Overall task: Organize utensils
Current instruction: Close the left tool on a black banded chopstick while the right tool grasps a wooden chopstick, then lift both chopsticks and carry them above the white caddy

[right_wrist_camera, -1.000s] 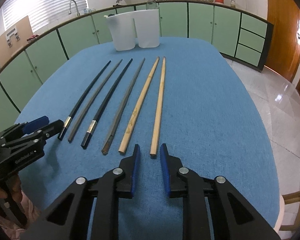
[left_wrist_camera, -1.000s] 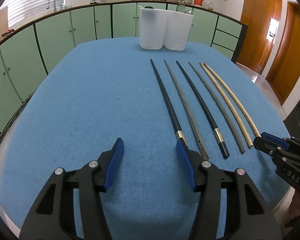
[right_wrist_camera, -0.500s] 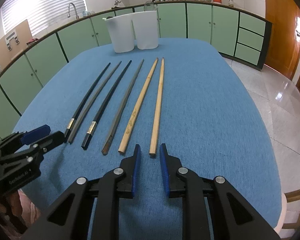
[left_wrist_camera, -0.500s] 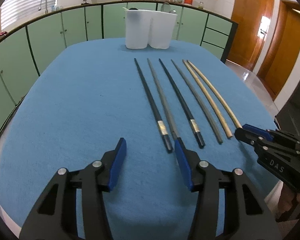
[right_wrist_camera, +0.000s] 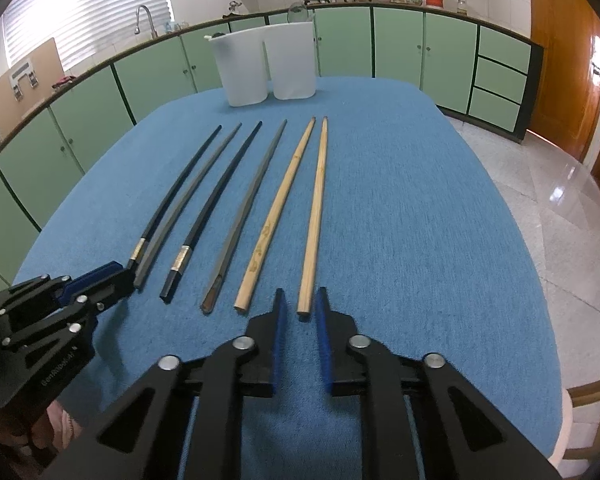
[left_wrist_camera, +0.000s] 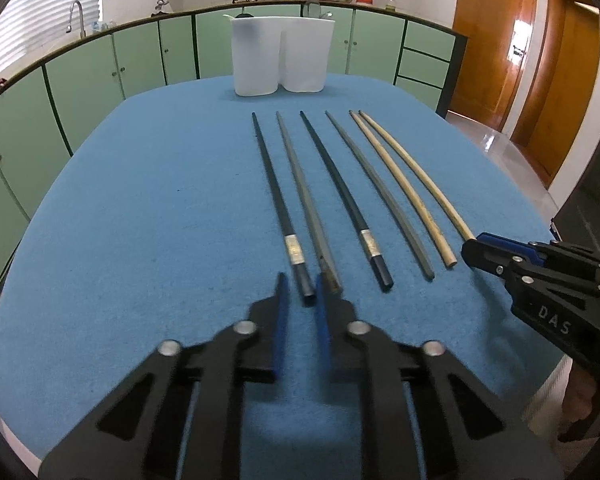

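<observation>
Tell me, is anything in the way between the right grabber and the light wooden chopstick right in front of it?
Nothing visible is. The right gripper sits just behind the near end of the outer wooden chopstick, jaws open a little, with only bare blue tablecloth between them. The other wooden chopstick lies beside it, off to the left.

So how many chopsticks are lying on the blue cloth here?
6, side by side: black, grey, black, grey, then two wooden ones. None looks hidden.
</observation>
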A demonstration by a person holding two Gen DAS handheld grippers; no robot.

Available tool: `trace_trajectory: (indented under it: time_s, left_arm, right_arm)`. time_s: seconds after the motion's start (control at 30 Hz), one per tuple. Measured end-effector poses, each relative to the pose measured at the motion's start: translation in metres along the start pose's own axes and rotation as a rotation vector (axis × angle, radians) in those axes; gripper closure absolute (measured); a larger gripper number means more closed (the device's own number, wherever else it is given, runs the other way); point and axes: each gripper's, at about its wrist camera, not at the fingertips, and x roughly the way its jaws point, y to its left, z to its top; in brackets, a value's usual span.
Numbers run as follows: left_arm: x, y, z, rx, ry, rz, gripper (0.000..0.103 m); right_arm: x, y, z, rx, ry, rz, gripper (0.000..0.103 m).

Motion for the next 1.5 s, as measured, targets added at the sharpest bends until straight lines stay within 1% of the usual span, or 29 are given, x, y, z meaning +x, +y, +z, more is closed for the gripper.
trace_trajectory:
  time_s: [0.03, 0.17, 0.3, 0.6, 0.8, 0.9, 1.03, 1.17, 1.3, 1.5]
  left_arm:
    - [0.001, 0.000, 0.000, 0.003, -0.001, 0.003, 0.096]
    - [0.000, 0.002, 0.002, 0.000, -0.004, -0.003, 0.096]
    - [-0.010, 0.003, 0.008, 0.022, -0.038, 0.012, 0.097]
    - [-0.047, 0.007, 0.042, 0.035, -0.179, 0.036, 0.097]
    - [-0.074, 0.016, 0.075, 0.020, -0.292, 0.040, 0.097]
    - [-0.084, 0.021, 0.089, 0.012, -0.336, 0.035, 0.098]
    - [-0.093, 0.026, 0.112, 0.001, -0.389, 0.034, 0.098]
    - [-0.095, 0.030, 0.133, 0.003, -0.414, 0.021, 0.098]
    - [-0.093, 0.036, 0.157, -0.007, -0.420, 0.000, 0.098]
    - [-0.092, 0.046, 0.190, -0.021, -0.426, -0.040, 0.098]
  right_arm:
    - [0.001, 0.000, 0.000, -0.002, 0.002, -0.004, 0.095]
    - [0.000, 0.001, 0.002, -0.010, 0.005, -0.010, 0.095]
    - [-0.009, -0.001, 0.010, -0.007, -0.024, -0.007, 0.096]
    - [-0.050, -0.003, 0.044, -0.029, -0.157, -0.015, 0.096]
    - [-0.075, -0.002, 0.071, -0.035, -0.251, -0.002, 0.096]
    - [-0.082, -0.004, 0.084, -0.027, -0.280, 0.012, 0.096]
    - [-0.092, -0.006, 0.104, -0.026, -0.323, 0.003, 0.096]
    - [-0.096, -0.011, 0.126, -0.030, -0.339, 0.016, 0.096]
    - [-0.096, -0.014, 0.147, -0.045, -0.338, 0.049, 0.096]
    - [-0.089, -0.011, 0.178, -0.099, -0.306, 0.096, 0.096]
